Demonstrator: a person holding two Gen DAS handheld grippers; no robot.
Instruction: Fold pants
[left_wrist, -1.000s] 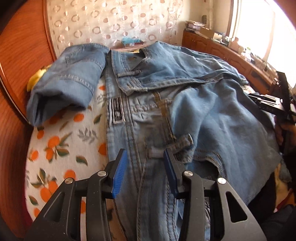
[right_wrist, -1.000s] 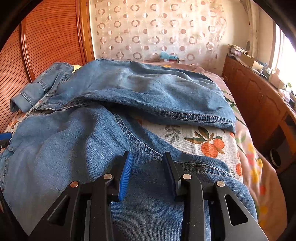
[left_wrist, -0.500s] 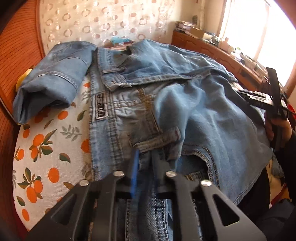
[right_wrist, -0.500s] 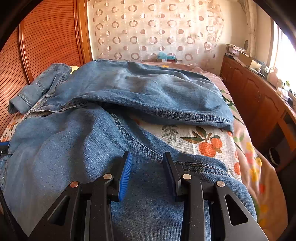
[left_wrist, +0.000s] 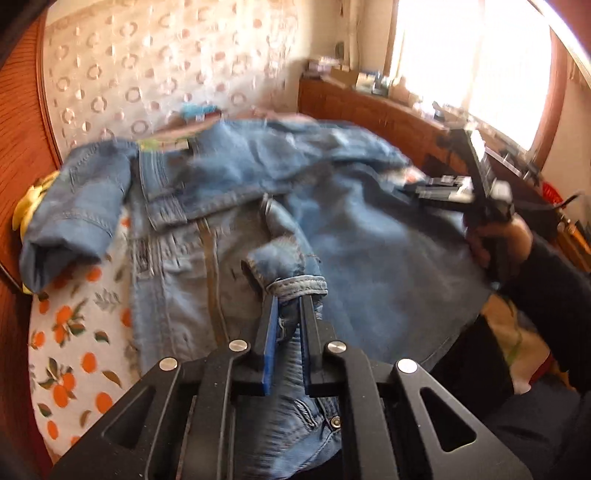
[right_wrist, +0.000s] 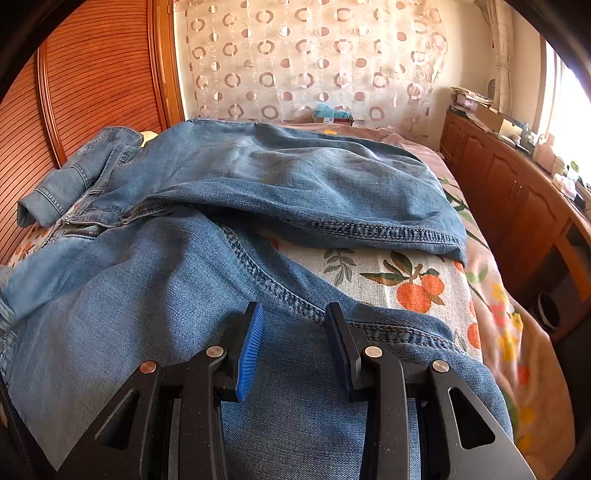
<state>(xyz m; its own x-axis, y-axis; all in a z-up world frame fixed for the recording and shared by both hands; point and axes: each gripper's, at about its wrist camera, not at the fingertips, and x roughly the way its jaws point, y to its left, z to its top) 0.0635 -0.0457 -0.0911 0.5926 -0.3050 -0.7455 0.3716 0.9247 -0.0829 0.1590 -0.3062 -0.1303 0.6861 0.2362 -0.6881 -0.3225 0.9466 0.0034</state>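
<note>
One pair of pants (left_wrist: 229, 206), two claws: left claw (left_wrist: 287, 306) pinching denim, right claw (right_wrist: 293, 321) parted.

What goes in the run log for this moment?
task: fold pants | left gripper: shut on jeans waistband, lifted | right gripper: open over jeans leg, nothing held | bed sheet: showing between the legs

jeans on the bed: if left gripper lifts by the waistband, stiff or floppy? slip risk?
Likely floppy: the jeans already bunch and drape around the left gripper, whose jaws are pinched on the waistband. Probably heavy enough to drag; most of the denim lies on the bedsheet. Slip seems unlikely, given the thick hem.
</note>
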